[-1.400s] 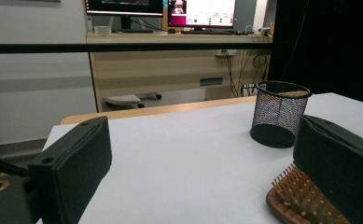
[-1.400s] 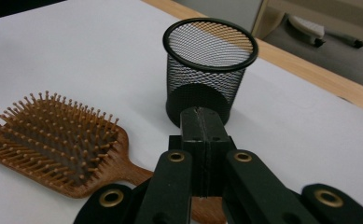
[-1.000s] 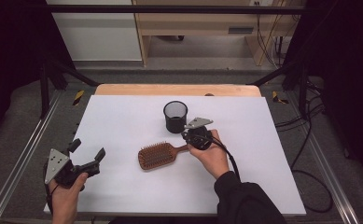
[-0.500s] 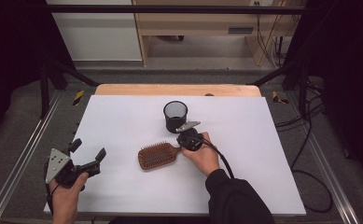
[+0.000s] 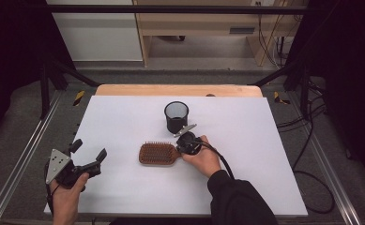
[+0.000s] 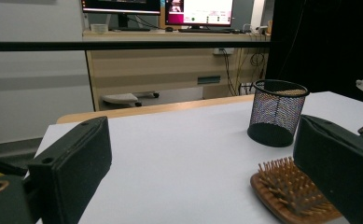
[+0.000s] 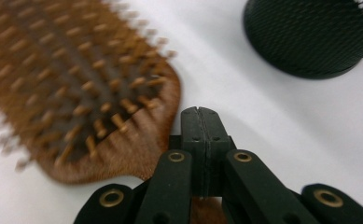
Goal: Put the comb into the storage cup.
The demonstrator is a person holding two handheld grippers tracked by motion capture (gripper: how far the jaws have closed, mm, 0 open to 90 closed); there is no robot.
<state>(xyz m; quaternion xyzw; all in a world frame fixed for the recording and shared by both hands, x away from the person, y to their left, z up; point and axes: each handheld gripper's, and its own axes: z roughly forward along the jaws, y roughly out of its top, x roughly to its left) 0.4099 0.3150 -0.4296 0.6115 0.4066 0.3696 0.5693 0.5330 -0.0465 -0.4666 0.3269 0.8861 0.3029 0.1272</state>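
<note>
Wooden hairbrush (image 7: 76,98) handle lies beneath the right gripper's (image 7: 200,114) closed fingers.

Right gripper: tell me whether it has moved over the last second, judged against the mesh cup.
Yes. In the high view the right gripper has slid left, from right of the mesh cup to just below it, its jaws closed over the hairbrush handle.

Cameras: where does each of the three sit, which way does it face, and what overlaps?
High view: above the person's side, looking forward and down on the white table; both forearms, left gripper, right gripper.
Left gripper view: low over the table, facing across it between wide-apart jaws.
Right gripper view: just above the hairbrush handle, jaws together over it.
Shared: all three show the hairbrush and the mesh cup.
</note>
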